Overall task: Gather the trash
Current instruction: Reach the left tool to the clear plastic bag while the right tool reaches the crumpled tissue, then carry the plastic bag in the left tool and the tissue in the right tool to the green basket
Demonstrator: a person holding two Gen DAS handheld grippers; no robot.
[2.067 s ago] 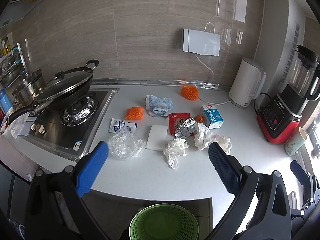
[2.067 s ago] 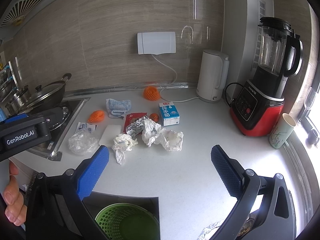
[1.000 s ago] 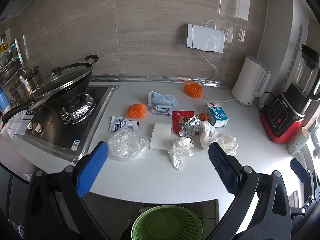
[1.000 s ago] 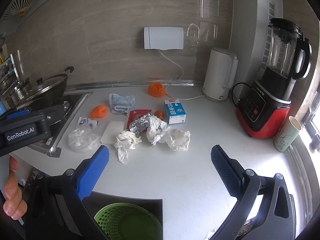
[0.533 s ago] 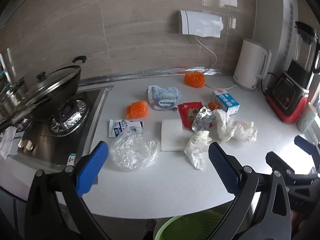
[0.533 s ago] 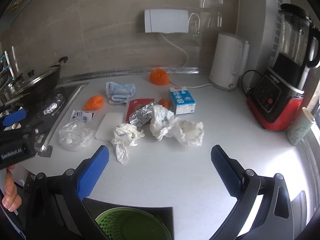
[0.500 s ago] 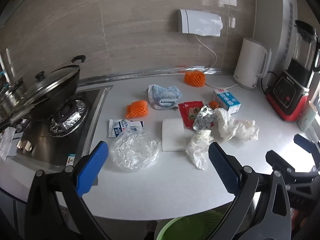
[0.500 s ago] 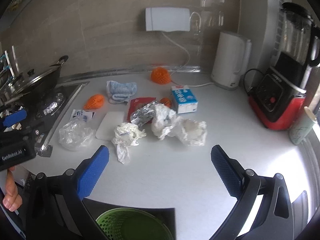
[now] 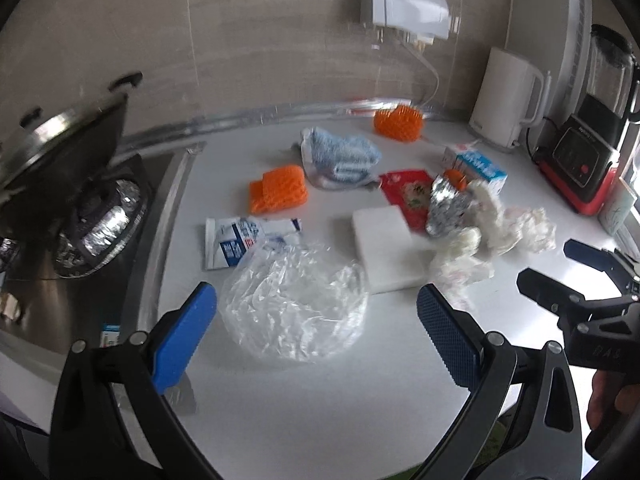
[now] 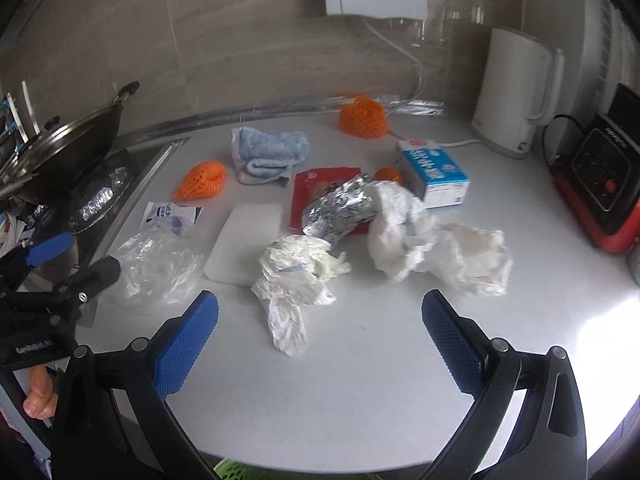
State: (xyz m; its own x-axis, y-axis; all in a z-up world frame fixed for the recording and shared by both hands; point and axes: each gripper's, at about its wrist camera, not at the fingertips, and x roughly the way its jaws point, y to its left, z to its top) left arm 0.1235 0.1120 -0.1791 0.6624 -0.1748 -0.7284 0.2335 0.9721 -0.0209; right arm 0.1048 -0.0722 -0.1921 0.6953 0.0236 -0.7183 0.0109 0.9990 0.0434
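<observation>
Trash lies spread on the white counter. A crumpled clear plastic bag [image 9: 294, 308] sits right in front of my open left gripper [image 9: 316, 324], between its fingers. A crumpled white tissue [image 10: 296, 276] lies just ahead of my open right gripper [image 10: 320, 328]. Beyond are a foil ball [image 10: 340, 208], more white tissue wads [image 10: 436, 248], a red wrapper [image 10: 320, 184], a white foam pad [image 10: 248, 240], a blue-white packet [image 9: 240, 240], orange foam nets [image 9: 278, 194] and a small milk carton [image 10: 436, 180]. Both grippers are empty.
A gas hob with a lidded wok [image 9: 56, 148] is at the left. A blue cloth [image 9: 340, 156], a white kettle [image 10: 516, 92] and a red-based blender [image 9: 588, 168] stand toward the back and right. A green basket rim [image 10: 236, 472] shows below the counter edge.
Both grippers have moved forward and down toward the counter, so the trash looks larger and closer. The green basket has nearly dropped out of view. Nothing was picked up.
</observation>
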